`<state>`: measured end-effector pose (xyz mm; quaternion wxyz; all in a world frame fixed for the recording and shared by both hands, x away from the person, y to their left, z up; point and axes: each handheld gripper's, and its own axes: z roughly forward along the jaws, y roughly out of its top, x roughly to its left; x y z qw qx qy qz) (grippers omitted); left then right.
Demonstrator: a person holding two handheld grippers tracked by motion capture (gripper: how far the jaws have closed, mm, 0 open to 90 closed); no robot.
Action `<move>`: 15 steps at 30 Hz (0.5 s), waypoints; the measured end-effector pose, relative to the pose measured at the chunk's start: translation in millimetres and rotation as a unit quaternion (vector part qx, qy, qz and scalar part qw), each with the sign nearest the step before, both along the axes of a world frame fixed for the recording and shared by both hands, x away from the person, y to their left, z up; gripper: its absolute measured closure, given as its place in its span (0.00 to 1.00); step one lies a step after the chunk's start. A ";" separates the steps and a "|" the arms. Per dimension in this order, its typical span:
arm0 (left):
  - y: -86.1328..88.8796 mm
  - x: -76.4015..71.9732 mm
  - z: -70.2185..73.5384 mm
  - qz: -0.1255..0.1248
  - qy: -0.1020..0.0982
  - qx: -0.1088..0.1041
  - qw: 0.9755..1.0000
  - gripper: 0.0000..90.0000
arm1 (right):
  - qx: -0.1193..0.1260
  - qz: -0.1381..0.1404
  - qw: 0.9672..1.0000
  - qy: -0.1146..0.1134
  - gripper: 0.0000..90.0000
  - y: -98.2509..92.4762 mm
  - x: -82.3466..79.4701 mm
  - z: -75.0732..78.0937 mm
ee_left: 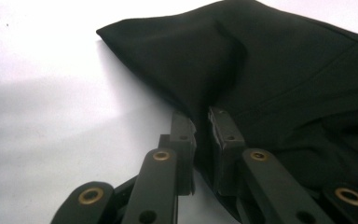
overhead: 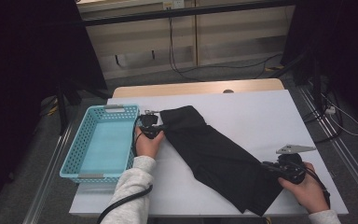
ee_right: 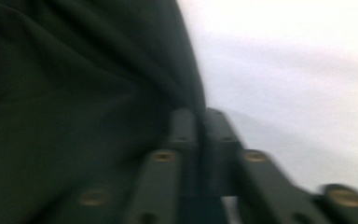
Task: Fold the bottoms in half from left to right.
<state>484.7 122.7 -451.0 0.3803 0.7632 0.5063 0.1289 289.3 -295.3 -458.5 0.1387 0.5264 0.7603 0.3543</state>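
A black garment (overhead: 214, 154) lies diagonally across the white table (overhead: 261, 112), from the back left to the front right. At its far left end, my left gripper (overhead: 161, 126) pinches the cloth edge. Up close, the black garment (ee_left: 270, 70) is bunched between the jaws of the left gripper (ee_left: 203, 114). My right gripper (overhead: 266, 167) is shut on the garment's near right edge. In the blurred right gripper view the jaws of the right gripper (ee_right: 198, 114) are pressed together on a fold of the black garment (ee_right: 84, 93).
A light blue plastic basket (overhead: 98, 142) stands at the table's left edge, beside the left hand, with nothing in it. Bare white table surface stretches to the right and behind the garment. Cables and dark stands are on the floor beyond.
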 end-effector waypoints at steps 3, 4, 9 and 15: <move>0.6 -0.7 -0.5 -0.001 0.001 -0.004 1.000 0.90 | -0.010 -0.003 1.000 -0.004 0.99 -7.4 2.4 2.4; 0.2 -1.0 -0.5 -0.003 0.000 -0.005 1.000 0.90 | -0.013 -0.014 1.000 -0.013 0.99 -13.8 4.4 4.3; -0.6 -2.9 -1.9 -0.004 -0.010 0.000 1.000 0.89 | -0.034 -0.053 0.997 -0.037 0.65 -29.3 12.6 5.9; 1.0 -8.7 -6.7 -0.017 -0.015 0.008 1.000 0.68 | -0.019 -0.055 0.997 -0.052 0.68 -33.1 -1.2 14.7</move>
